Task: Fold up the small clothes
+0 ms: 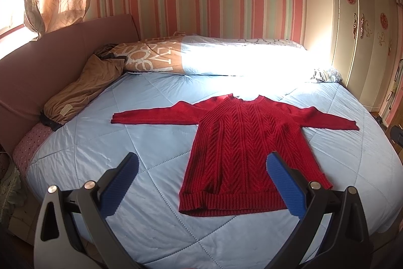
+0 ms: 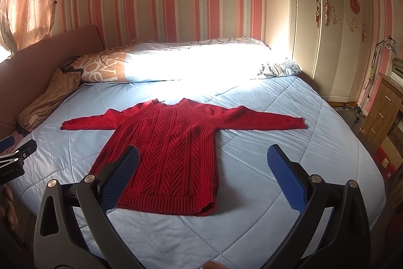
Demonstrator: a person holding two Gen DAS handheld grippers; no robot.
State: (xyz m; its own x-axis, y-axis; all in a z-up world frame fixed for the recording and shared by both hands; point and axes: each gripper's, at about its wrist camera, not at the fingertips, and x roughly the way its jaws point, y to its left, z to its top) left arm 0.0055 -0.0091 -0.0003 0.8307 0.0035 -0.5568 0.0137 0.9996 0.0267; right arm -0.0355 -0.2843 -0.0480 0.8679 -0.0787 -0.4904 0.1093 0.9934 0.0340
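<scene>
Both grippers, left gripper [image 1: 202,168] and right gripper [image 2: 202,167], spread wide, empty, above bed [image 1: 151,231]. Red sweater [image 1: 246,150] flat on quilt, sleeves outstretched, unfolded. Folding likely not started; next, pinch sleeve cuff [image 1: 115,117], fold inward.

A: Any writing to read here?

B: Only on the pillow [image 1: 151,57] at the head of the bed: big white letters on tan cloth. An "O", a "V" and an "E" show, lying sideways, likely "LOVE".

A: And the tag on the brown bundle [image 1: 80,90]?

B: Too small to read. There is also white print on the black clamp [image 2: 11,169] at the right view's left edge, but it is blurred.
</scene>
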